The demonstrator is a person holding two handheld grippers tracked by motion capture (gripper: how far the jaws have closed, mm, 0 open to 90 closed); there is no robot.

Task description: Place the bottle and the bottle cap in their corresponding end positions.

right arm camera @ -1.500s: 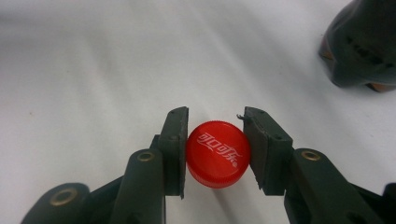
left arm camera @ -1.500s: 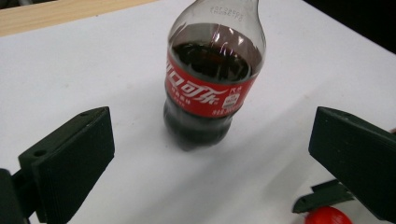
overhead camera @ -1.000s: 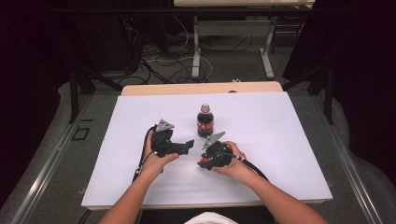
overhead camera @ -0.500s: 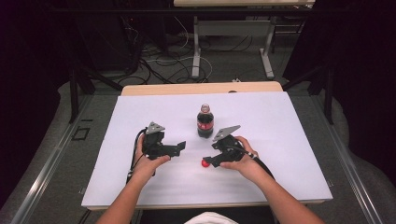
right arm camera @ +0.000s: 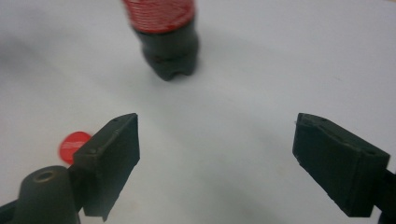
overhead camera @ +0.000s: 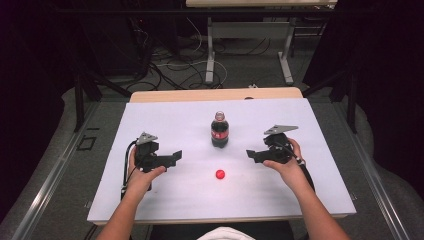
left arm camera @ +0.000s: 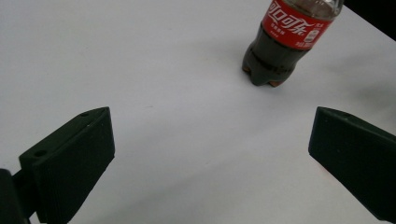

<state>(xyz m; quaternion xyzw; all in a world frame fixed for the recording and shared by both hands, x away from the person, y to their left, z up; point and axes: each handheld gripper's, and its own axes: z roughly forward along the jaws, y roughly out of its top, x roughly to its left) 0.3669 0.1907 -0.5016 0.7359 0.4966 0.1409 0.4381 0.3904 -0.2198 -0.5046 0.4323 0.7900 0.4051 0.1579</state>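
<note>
Cola bottle (overhead camera: 219,131) stands upright mid-desk (overhead camera: 165,120), cap off. Red cap (overhead camera: 219,174) lies flat on the desk just in front of it, apart from it. Left hand-held gripper (overhead camera: 174,157) and right hand-held gripper (overhead camera: 251,155) flank the cap, both released, jaws wide, nothing between them.

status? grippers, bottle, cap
Left gripper and right gripper both open, empty, flanking the cola bottle. Bottle upright, uncapped. Red cap lies on white tabletop, nothing obstructing.
</note>
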